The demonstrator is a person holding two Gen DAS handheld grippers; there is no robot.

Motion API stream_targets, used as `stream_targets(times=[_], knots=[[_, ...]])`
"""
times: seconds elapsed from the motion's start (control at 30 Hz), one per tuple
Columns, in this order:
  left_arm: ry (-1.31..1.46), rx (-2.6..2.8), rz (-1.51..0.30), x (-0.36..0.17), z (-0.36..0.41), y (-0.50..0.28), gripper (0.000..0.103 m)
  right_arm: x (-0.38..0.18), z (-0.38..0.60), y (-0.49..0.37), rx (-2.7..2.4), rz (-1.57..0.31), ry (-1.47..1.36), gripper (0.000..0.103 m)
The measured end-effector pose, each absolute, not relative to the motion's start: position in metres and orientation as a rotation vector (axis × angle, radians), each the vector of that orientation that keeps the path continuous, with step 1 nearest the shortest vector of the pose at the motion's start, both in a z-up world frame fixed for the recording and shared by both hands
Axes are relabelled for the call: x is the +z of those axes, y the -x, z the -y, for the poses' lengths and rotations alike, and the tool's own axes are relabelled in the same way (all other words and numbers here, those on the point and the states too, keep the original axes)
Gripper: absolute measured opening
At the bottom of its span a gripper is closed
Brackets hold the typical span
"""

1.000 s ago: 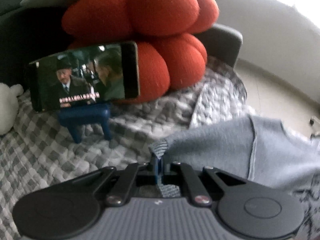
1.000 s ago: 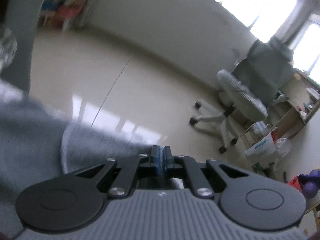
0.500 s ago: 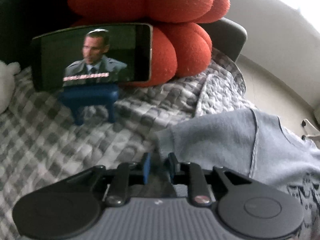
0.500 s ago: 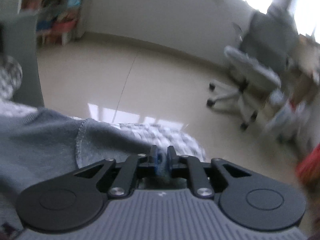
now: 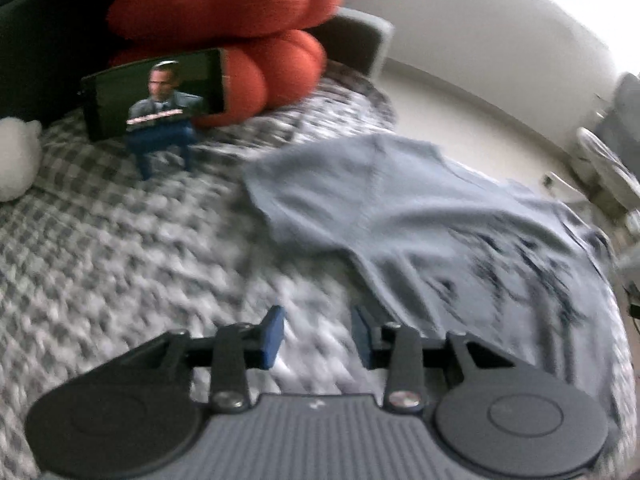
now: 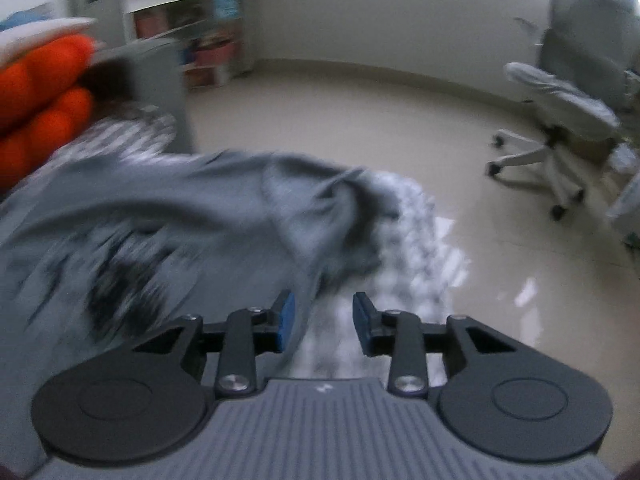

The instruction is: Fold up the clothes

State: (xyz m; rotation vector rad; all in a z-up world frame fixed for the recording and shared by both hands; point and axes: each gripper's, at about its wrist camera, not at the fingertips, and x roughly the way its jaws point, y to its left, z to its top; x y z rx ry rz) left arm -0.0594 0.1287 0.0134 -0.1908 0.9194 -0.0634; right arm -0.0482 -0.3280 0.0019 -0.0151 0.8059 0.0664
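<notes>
A grey T-shirt (image 5: 440,224) with a dark print lies spread on the grey checked blanket (image 5: 100,248). One sleeve points toward the phone. My left gripper (image 5: 318,334) hangs over the blanket just left of the shirt's side edge, its jaws opening with nothing between them. In the right wrist view the same T-shirt (image 6: 168,216) lies rumpled, its far sleeve bunched near the blanket's edge. My right gripper (image 6: 322,324) is above the shirt's near edge, jaws opening. Only blurred cloth and blanket show behind the gap, and the blue pads press on nothing.
A phone (image 5: 152,92) playing a video stands on a blue stand (image 5: 162,144) before a red lobed cushion (image 5: 224,20). A white plush toy (image 5: 16,156) lies far left. Past the blanket's edge are bare floor (image 6: 360,120), an office chair (image 6: 568,92) and shelves (image 6: 196,20).
Both grippers let go of the shirt's sleeve ends and opened. Both pulled back and rose, so more of the shirt now shows lying on the blanket.
</notes>
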Motion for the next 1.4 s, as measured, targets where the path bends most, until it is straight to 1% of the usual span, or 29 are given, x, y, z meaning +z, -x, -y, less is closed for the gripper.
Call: stream_targets(times=[0.17, 0.3, 0.43, 0.57, 0.7, 0.73, 0.8, 0.83, 0.87, 0.9, 0.93, 1.03, 1.17, 1.23, 1.33, 1.4], knots=[[0.204, -0.188, -0.963, 0.013, -0.091, 0.104, 0.047, -0.012, 0.32, 0.099, 0.149, -0.834, 0.063, 0.037], [0.169, -0.284, -0.988, 0.007, -0.062, 0.138, 0.054, -0.022, 0.317, 0.144, 0.238, -0.835, 0.019, 0.037], [0.136, -0.328, -1.046, -0.009, -0.041, 0.156, 0.055, -0.029, 0.321, 0.18, 0.315, -0.828, -0.088, 0.037], [0.116, -0.327, -1.055, -0.017, -0.029, 0.166, 0.055, -0.036, 0.321, 0.191, 0.355, -0.845, -0.256, 0.037], [0.121, -0.319, -1.041, -0.014, -0.022, 0.18, 0.055, -0.046, 0.301, 0.186, 0.327, -0.889, -0.252, 0.036], [0.106, -0.314, -1.028, -0.012, -0.019, 0.182, 0.055, -0.046, 0.298, 0.185, 0.327, -0.887, -0.259, 0.034], [0.077, -0.305, -1.001, -0.009, -0.013, 0.186, 0.057, -0.049, 0.294, 0.18, 0.31, -0.898, -0.253, 0.01], [0.05, -0.299, -0.989, -0.009, -0.009, 0.187, 0.057, -0.05, 0.292, 0.179, 0.297, -0.901, -0.246, 0.008], [0.002, -0.288, -0.987, -0.014, -0.002, 0.185, 0.054, -0.051, 0.291, 0.178, 0.284, -0.899, -0.237, 0.008], [-0.039, -0.271, -1.003, -0.021, 0.002, 0.182, 0.027, -0.048, 0.291, 0.179, 0.273, -0.889, -0.222, 0.007], [-0.047, -0.255, -1.032, -0.028, 0.002, 0.179, 0.007, -0.045, 0.291, 0.182, 0.261, -0.876, -0.206, 0.007], [0.018, -0.26, -1.039, -0.024, -0.015, 0.181, 0.006, -0.025, 0.304, 0.192, 0.226, -0.818, -0.192, 0.006], [0.132, -0.279, -0.974, 0.011, -0.052, 0.189, 0.005, 0.008, 0.346, 0.216, 0.181, -0.74, -0.231, 0.006], [0.187, -0.29, -0.975, 0.019, -0.062, 0.192, 0.005, 0.021, 0.364, 0.226, 0.167, -0.71, -0.26, 0.006], [0.213, -0.296, -1.03, 0.013, -0.065, 0.194, 0.005, 0.027, 0.38, 0.232, 0.147, -0.705, -0.28, 0.006], [0.205, -0.284, -1.082, 0.0, -0.057, 0.191, 0.005, 0.015, 0.38, 0.227, 0.137, -0.758, -0.264, 0.006]])
